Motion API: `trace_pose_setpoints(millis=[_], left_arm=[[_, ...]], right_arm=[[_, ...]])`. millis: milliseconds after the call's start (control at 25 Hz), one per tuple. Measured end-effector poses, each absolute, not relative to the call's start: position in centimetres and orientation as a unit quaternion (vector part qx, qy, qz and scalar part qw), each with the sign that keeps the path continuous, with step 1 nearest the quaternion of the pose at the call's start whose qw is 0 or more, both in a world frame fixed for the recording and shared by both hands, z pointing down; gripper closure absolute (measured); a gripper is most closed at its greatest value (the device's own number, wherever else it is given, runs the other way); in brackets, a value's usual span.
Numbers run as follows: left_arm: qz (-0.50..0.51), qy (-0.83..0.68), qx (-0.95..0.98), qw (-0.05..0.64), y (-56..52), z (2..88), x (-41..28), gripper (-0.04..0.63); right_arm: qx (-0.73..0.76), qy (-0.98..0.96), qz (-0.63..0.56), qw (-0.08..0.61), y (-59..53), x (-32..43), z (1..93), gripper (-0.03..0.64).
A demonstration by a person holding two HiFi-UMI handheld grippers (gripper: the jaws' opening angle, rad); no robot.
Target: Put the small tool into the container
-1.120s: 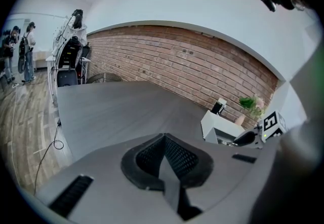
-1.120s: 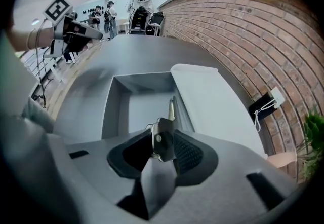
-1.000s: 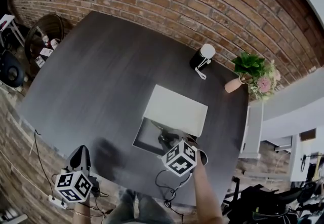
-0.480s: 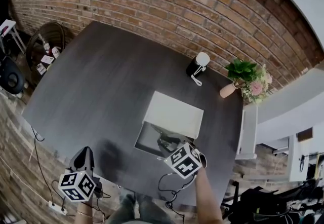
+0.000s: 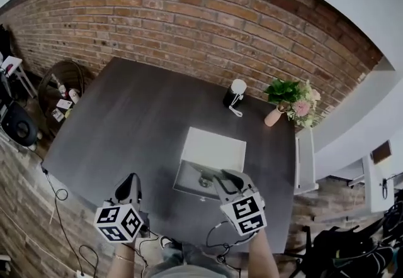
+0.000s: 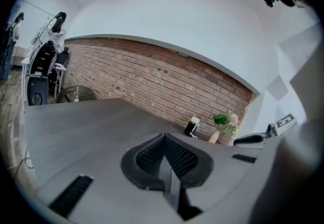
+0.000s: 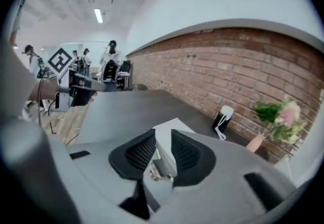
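Right hand-held gripper (image 5: 225, 177), closing empty, backed off container (image 5: 187, 181).

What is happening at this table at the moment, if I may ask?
A person works with two handheld grippers at a dark table. The small tool lies inside the open container, and the right gripper hovers over it, its jaws closing with nothing pinched between them. The left gripper is shut and empty, held by the table's near edge.

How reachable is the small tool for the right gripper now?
Probably yes: the right gripper hangs by the open container, jaws closing with nothing pressed between them, and the small tool lies uncovered inside.
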State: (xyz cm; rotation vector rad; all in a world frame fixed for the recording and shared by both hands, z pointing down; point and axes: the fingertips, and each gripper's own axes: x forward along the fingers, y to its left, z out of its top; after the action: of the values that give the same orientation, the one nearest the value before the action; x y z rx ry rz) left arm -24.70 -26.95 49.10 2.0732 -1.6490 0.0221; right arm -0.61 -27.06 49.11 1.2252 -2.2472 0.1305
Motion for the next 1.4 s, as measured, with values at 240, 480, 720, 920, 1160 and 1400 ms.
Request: trace_pose_setpoints(millis=[240,480,720,920,1160,1400], left_arm=[[-0.003,-0.549,0.811,0.201,-28.6,44.7,-19.4,0.594],[-0.004,-0.512,0.85,0.126,-30.5,39.5,-14.6,0.594],[-0.013,-0.501,0.862,0.081,-31.7,36.7,-11.3,0.594],[-0.016,-0.499,0.862,0.084,-31.9,36.8,-10.1,0.594],[-0.018,-0.502,0.86,0.091,-31.6,37.4,-9.8,0.594],[-0.016,-0.51,0.854,0.102,-31.5,38.0,-10.5,0.594]], right_arm=[[0.595,-0.791,0.002,0.142,-25.7,4.9,40.7,0.584],[0.699,-0.713,-0.027,0.05,-22.7,11.7,36.0,0.613],[0.766,-0.642,0.0,0.022,-20.6,17.3,37.1,0.614],[0.78,-0.625,0.013,0.025,-20.0,18.6,37.4,0.614],[0.795,-0.605,-0.002,0.046,-19.8,19.4,36.9,0.614],[0.788,-0.613,0.01,0.054,-20.3,19.3,37.2,0.615]])
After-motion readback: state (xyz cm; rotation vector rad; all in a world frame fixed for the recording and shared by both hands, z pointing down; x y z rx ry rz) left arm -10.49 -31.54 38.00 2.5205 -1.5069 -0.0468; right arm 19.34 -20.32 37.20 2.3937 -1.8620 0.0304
